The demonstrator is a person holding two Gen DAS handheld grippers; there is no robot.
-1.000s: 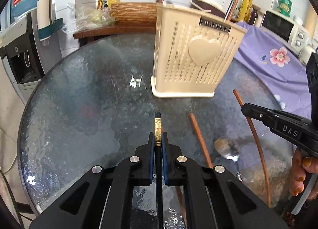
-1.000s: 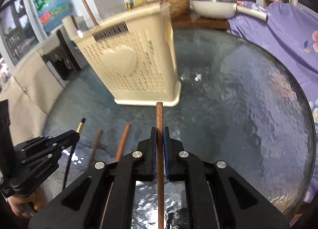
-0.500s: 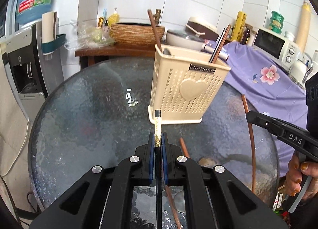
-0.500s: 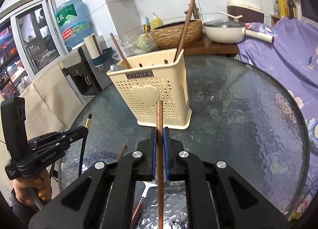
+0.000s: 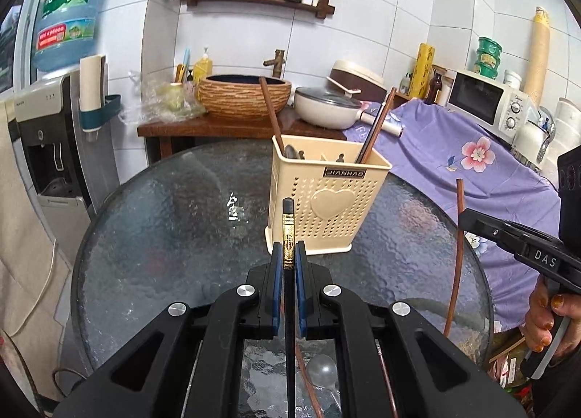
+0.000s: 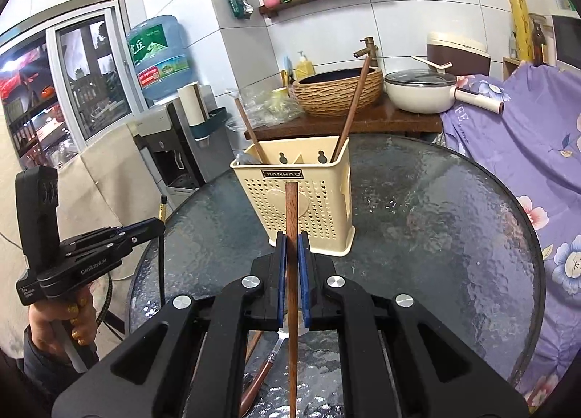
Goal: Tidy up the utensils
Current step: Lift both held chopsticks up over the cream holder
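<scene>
Utensils wait to be sorted on a round glass table [image 5: 152, 236] in a tiled kitchen corner. At 9 o'clock in the left wrist view stands a water dispenser [image 5: 47, 134] under its blue bottle; past the table at 12 o'clock a woven basin [image 5: 244, 95] sits on a wooden counter. Near the table's middle, just right of centre, a cream utensil holder [image 5: 326, 196] with a raised heart holds brown chopsticks and a spoon in its compartments. At 6 o'clock the left gripper [image 5: 289, 254] is clenched on a black chopstick [image 5: 288, 222] with a gold band, its tip standing up in front of the holder's lower left corner. A clear spoon [image 5: 321, 374] lies on the glass beneath the gripper. At 3 o'clock the right gripper [image 5: 463, 216], carried by a hand [image 5: 544, 320], clamps a brown wooden chopstick [image 5: 455, 254] that hangs nearly upright, clear of the holder. In the right wrist view the left gripper [image 6: 159, 225] shows at 9 o'clock with the black chopstick [image 6: 162, 207] upright in it. The holder [image 6: 301, 196] stands at centre. The right gripper [image 6: 292, 247] at 6 o'clock pinches the wooden chopstick [image 6: 291, 211], whose tip overlaps the holder's front wall.
</scene>
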